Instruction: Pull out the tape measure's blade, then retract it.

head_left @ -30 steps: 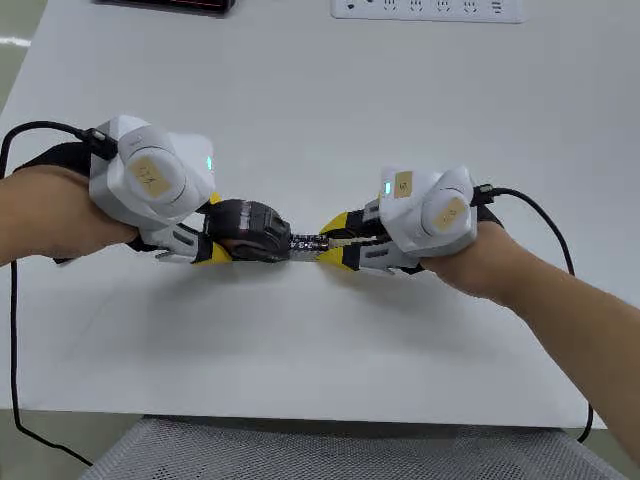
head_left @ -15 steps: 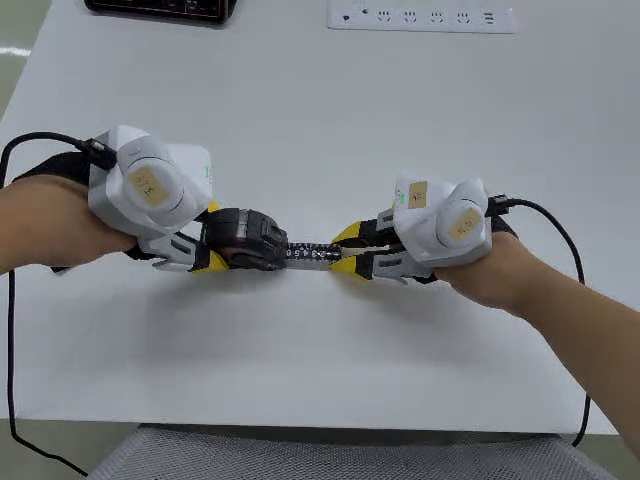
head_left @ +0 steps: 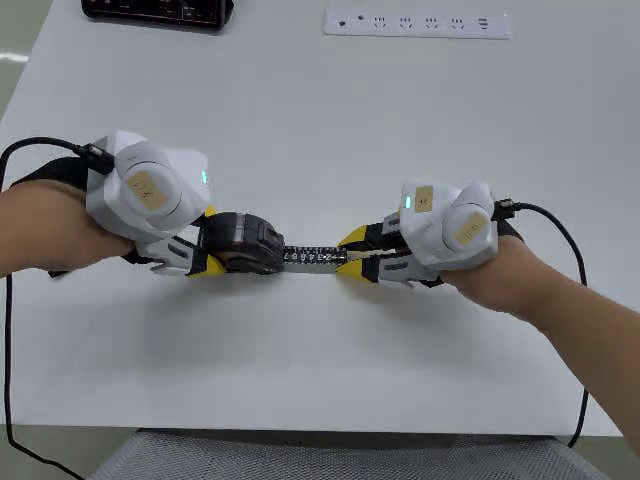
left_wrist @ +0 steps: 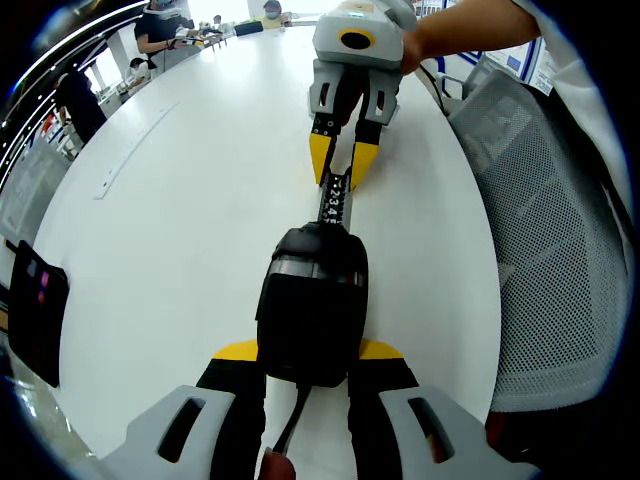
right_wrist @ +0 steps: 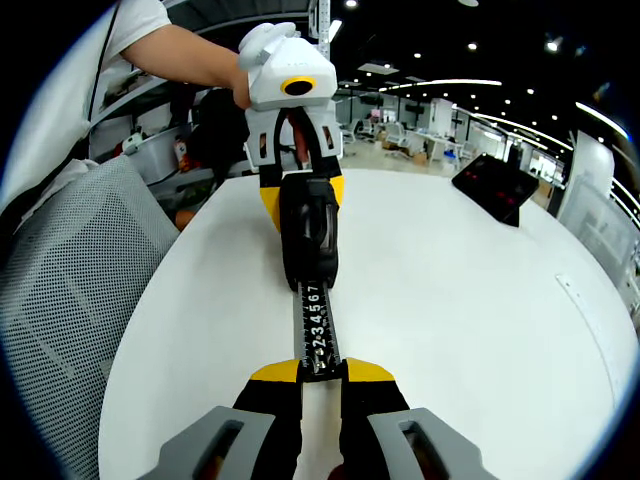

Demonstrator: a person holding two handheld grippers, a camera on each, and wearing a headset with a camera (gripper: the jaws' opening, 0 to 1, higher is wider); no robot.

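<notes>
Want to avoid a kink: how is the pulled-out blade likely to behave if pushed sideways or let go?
The blade runs straight from the case to the right hand-held gripper, so this short length is probably stiff. It looks thin, so a sideways push might buckle it. Let go, it would likely spring back into the case.

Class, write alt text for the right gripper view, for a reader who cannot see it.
The right claw is shut on the numbered blade, drawn a short way out of a black tape measure, which the left claw grips opposite. A white table lies beneath.
</notes>
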